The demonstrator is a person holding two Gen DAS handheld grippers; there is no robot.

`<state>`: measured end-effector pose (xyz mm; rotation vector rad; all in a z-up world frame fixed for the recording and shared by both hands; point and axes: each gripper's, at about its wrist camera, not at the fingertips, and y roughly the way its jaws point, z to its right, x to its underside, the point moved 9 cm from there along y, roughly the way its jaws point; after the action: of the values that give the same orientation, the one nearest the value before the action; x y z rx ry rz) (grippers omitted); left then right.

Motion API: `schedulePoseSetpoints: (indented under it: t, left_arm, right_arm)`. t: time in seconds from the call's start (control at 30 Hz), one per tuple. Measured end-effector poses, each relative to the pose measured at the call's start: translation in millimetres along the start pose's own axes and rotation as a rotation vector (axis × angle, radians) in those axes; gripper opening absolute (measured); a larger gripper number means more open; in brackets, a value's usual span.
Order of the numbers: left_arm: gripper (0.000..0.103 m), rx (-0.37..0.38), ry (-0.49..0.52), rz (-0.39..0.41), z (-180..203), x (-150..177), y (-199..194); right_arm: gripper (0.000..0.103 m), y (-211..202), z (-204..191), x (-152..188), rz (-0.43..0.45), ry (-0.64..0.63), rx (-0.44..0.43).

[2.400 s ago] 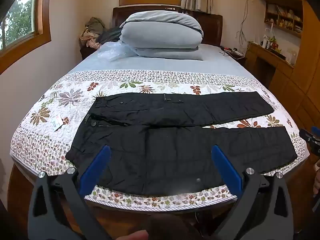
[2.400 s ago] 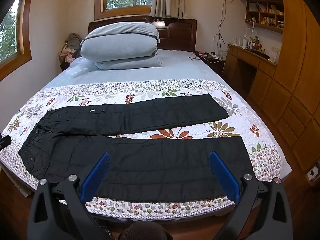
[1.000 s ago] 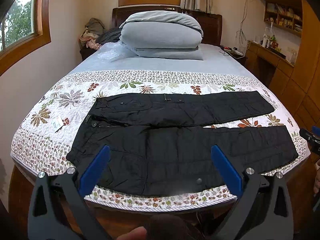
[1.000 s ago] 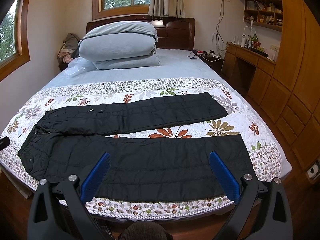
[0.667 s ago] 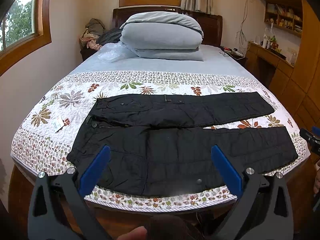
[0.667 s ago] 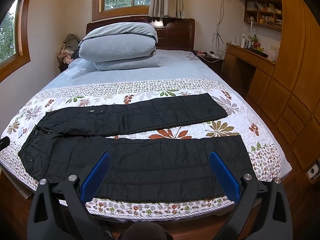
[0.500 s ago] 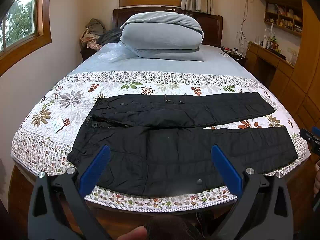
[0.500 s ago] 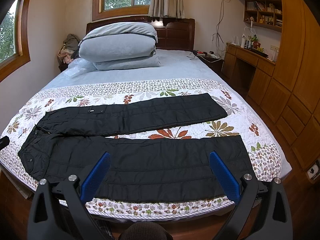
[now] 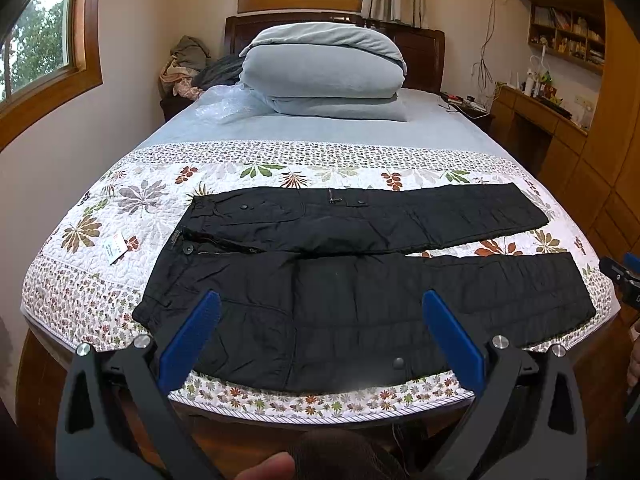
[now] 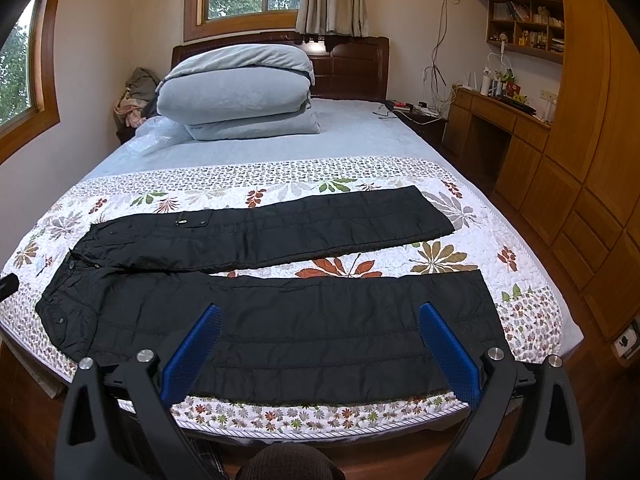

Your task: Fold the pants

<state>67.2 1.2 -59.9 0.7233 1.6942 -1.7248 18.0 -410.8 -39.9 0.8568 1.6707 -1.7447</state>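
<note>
Black pants (image 9: 360,280) flat on quilt (image 9: 100,216); left gripper (image 9: 320,332), right gripper (image 10: 318,344) both wide, empty; near hem hidden behind fingers.

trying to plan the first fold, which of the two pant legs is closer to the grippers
The near leg, lying along the bed's foot edge right ahead of the open right gripper and left gripper. The far leg lies beyond it, toward the pillows.

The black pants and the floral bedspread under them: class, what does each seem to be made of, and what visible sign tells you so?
Black pants: probably a padded synthetic such as nylon, with a slight sheen; stitched lines run across the legs, and snap buttons show near the waist.
Floral bedspread: apparently quilted cotton, matte; a pebbly stitched surface shows under the printed leaves. The exact fibre of either cannot be confirmed.
</note>
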Motion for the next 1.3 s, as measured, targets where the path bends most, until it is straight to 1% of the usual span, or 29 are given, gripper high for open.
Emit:
schedulePoseSetpoints:
  t: [0.87,0.97,1.0,1.07,1.13,1.17,1.23,1.3]
  left_arm:
    - [0.101,0.007,0.002,-0.008,2.1,2.8,4.1]
    - [0.101,0.020,-0.001,-0.013,3.0,4.5,6.0]
    - [0.101,0.032,-0.003,-0.018,3.1,5.1,7.4]
    - [0.101,0.079,-0.011,-0.028,3.7,4.5,10.8]
    - [0.101,0.115,-0.025,-0.034,0.1,1.2,14.8]
    - [0.101,0.127,-0.031,-0.045,-4.7,-3.0,19.8]
    - [0.101,0.125,-0.028,-0.086,-17.6,-14.7,35.2]
    - [0.101,0.105,-0.035,-0.137,-30.3,-28.6,53.9]
  right_arm:
    - [0.100,3.8,2.8,0.9,-0.008,0.006,-0.002]
    - [0.100,4.3,2.8,1.3,-0.010,0.007,-0.007]
    - [0.100,5.3,3.2,0.4,-0.014,0.008,-0.020]
    - [0.100,6.8,9.2,-5.4,-0.012,0.014,-0.041]
    - [0.100,9.0,20.1,-21.1,0.017,-0.008,-0.039]
    - [0.100,12.7,26.1,-29.6,0.018,-0.024,-0.037]
    - [0.100,23.8,40.1,-55.4,0.007,-0.058,-0.043]
    - [0.100,37.6,50.8,-79.8,-0.015,-0.079,-0.079]
